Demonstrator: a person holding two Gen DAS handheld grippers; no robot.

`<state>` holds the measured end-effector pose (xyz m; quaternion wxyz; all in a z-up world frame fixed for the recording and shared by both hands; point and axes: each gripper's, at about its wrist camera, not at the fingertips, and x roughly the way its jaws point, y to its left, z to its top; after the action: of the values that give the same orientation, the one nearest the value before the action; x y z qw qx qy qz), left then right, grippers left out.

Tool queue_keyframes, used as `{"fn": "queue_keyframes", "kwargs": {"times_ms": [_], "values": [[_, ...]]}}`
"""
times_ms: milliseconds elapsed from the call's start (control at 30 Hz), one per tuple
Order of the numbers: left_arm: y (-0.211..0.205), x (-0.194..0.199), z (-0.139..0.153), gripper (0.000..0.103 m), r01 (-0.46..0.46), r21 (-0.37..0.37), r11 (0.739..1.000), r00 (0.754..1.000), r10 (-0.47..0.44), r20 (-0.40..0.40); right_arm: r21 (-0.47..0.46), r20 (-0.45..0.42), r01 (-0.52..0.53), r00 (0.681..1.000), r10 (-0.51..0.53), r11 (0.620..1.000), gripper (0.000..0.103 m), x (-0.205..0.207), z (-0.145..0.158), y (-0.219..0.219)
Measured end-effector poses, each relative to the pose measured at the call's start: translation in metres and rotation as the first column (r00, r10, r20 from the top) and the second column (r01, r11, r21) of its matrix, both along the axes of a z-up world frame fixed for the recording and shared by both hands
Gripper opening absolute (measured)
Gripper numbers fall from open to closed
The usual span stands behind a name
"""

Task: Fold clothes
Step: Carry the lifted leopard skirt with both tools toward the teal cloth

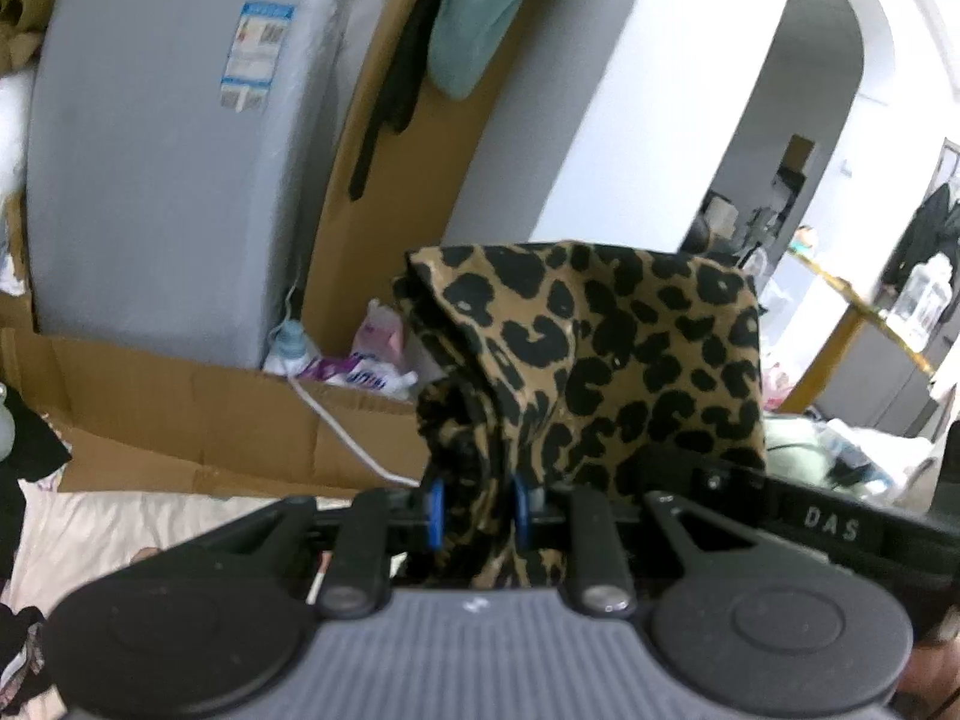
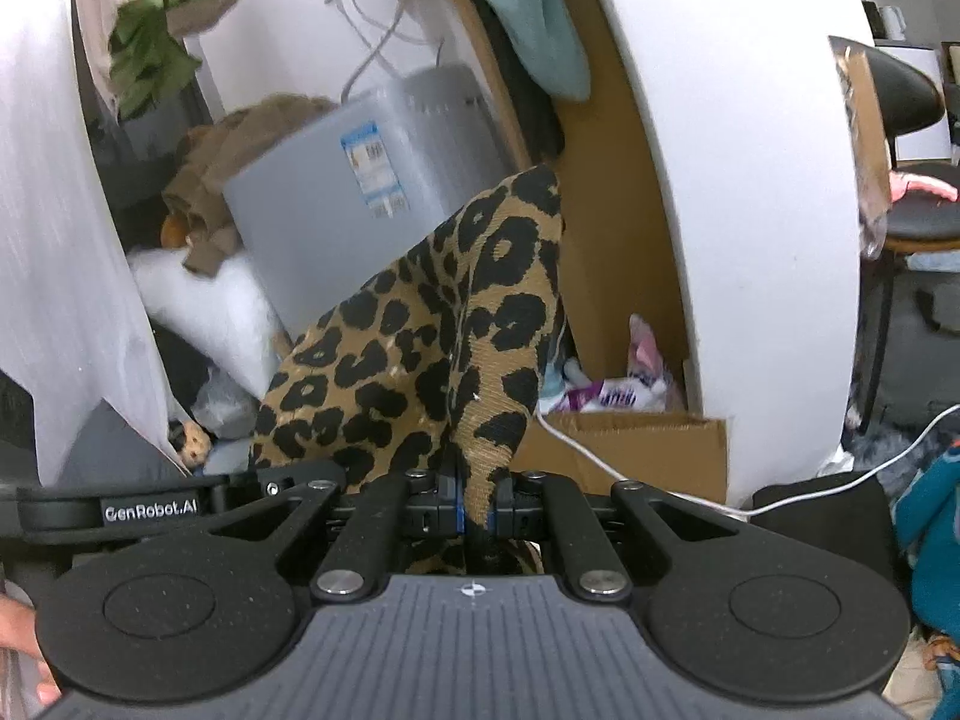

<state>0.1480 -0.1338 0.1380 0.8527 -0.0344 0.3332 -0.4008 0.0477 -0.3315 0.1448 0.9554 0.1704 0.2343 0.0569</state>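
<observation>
Both tongs, left point(image 1: 477, 510) and right point(image 2: 474, 501), clamp the leopard-print garment point(image 1: 600, 360) aloft at frame centre, apparently mid-fold; next it likely needs spreading flat or edges brought together.

Garment point(image 1: 600, 360) between washing machine point(image 1: 174, 168), wall point(image 1: 690, 90)

Bright, even indoor light; heavy fisheye bending at edges, background softly motion-blurred.
</observation>
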Motion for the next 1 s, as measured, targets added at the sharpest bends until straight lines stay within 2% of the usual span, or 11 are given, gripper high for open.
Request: {"fn": "queue_keyframes", "kwargs": {"times_ms": [300, 433, 500, 700, 1000], "values": [[-0.008, -0.043, 0.073, 0.023, 0.028, -0.03, 0.999, 0.998, -0.026, 0.055, -0.058, 0.076, 0.008, 0.997, -0.003, 0.998, 0.006, -0.046, 0.101, -0.02], [-0.014, -0.063, 0.099, 0.023, 0.044, -0.039, 0.998, 0.995, -0.041, 0.086, -0.076, 0.103, 0.01, 0.995, -0.002, 0.997, 0.006, -0.068, 0.13, -0.03], [-0.019, -0.067, 0.103, 0.023, 0.046, -0.037, 0.998, 0.995, -0.042, 0.092, -0.096, 0.113, 0.015, 0.994, -0.004, 0.995, 0.006, -0.077, 0.139, -0.034], [-0.041, -0.088, 0.104, 0.023, 0.068, -0.018, 0.997, 0.99, -0.066, 0.121, -0.116, 0.128, 0.05, 0.991, -0.035, 0.992, 0.006, -0.103, 0.142, -0.05], [-0.073, -0.118, 0.084, 0.023, 0.108, 0.038, 0.993, 0.989, -0.111, 0.094, -0.099, 0.114, 0.13, 0.986, -0.118, 0.987, 0.006, -0.129, 0.108, -0.079]]}}
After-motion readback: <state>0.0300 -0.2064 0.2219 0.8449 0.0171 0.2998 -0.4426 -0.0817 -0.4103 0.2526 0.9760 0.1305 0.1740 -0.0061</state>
